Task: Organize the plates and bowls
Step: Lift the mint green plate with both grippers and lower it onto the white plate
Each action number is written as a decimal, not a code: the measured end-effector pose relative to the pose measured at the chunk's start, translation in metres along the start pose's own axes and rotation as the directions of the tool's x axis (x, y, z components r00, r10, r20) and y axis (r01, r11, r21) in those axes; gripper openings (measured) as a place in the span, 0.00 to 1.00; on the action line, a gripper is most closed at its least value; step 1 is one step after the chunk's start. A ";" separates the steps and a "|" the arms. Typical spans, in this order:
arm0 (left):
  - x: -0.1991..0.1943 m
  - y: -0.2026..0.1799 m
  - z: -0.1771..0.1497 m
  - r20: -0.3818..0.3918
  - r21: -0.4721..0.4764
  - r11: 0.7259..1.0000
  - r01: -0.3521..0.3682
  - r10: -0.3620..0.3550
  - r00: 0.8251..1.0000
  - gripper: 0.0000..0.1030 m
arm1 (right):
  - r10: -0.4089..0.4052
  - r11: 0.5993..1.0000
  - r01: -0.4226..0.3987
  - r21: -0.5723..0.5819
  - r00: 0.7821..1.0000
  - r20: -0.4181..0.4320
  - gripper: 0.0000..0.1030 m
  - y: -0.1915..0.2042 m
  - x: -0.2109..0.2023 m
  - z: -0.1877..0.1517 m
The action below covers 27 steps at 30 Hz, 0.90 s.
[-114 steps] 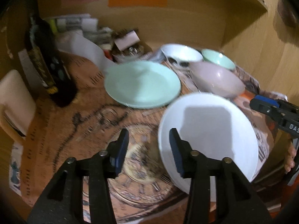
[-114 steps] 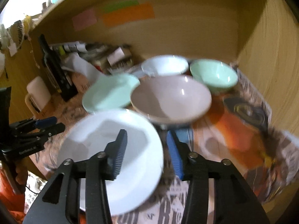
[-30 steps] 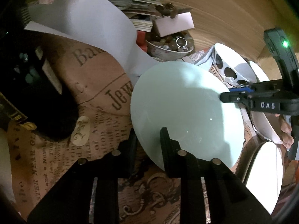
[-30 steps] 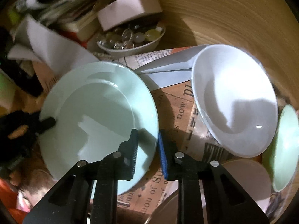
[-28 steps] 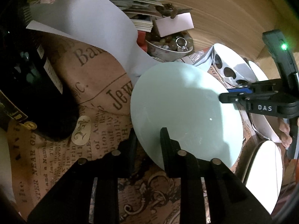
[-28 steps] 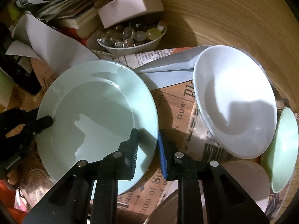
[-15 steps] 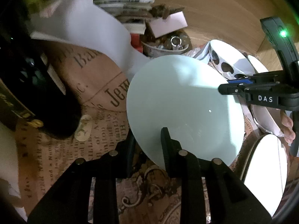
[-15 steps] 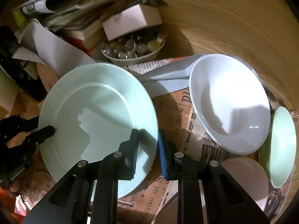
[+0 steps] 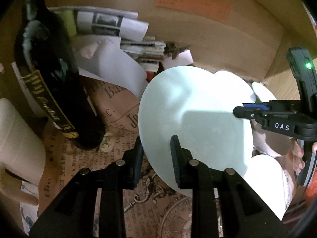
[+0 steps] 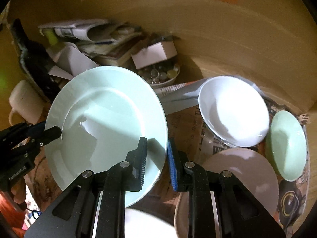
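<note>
Both claws, left claw [image 9: 156,154] and right claw [image 10: 157,158], are clamped on opposite rims of the mint plate [image 10: 105,123], keeping it level, presumably for stacking onto the white plate [image 9: 265,180] below.

Tall dark glass bottle with gold-lettered label [image 9: 53,99] stands left of the jaws; stacked papers and magazines [image 9: 138,45] far ahead; small bowl of glass beads [image 10: 161,75] ahead; printed newspaper-pattern cloth [image 9: 83,158] underneath.
</note>
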State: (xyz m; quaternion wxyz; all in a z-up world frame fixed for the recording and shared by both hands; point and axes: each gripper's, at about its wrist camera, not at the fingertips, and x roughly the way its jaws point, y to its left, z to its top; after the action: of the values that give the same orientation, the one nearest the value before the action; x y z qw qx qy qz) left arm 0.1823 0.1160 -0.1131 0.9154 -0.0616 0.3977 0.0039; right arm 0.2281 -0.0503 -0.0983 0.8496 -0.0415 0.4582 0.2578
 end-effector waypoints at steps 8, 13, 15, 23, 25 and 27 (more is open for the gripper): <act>-0.033 -0.013 -0.006 0.047 0.007 1.000 0.018 -0.019 0.999 0.25 | 0.005 1.000 -0.006 0.017 0.998 0.070 0.18 -0.003 -0.034 -0.021; -0.052 -0.027 -0.013 0.076 0.022 0.999 0.025 -0.027 0.997 0.25 | 0.009 0.999 -0.012 0.037 0.996 0.087 0.18 -0.006 -0.048 -0.037; -0.058 -0.031 -0.016 0.085 0.032 0.999 0.031 -0.033 0.996 0.25 | 0.007 0.999 -0.012 0.049 0.996 0.093 0.18 -0.009 -0.054 -0.045; -0.076 -0.045 -0.036 0.080 0.068 0.996 0.065 -0.071 0.994 0.25 | -0.003 0.996 -0.007 0.092 0.995 0.104 0.18 -0.014 -0.072 -0.079; -0.076 -0.050 -0.041 0.080 0.089 0.994 0.068 -0.075 0.994 0.25 | -0.006 0.994 -0.005 0.108 0.995 0.101 0.18 -0.016 -0.075 -0.089; -0.076 -0.055 -0.048 0.079 0.104 0.992 0.077 -0.085 0.993 0.25 | -0.012 0.992 -0.001 0.130 0.995 0.097 0.18 -0.019 -0.076 -0.100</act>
State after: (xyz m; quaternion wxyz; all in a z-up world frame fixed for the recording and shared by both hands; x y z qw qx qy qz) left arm 0.0989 0.0590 -0.0840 0.9326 -0.0311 0.3560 -0.0509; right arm 0.1274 -0.1278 -0.0978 0.8727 0.0252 0.4318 0.2268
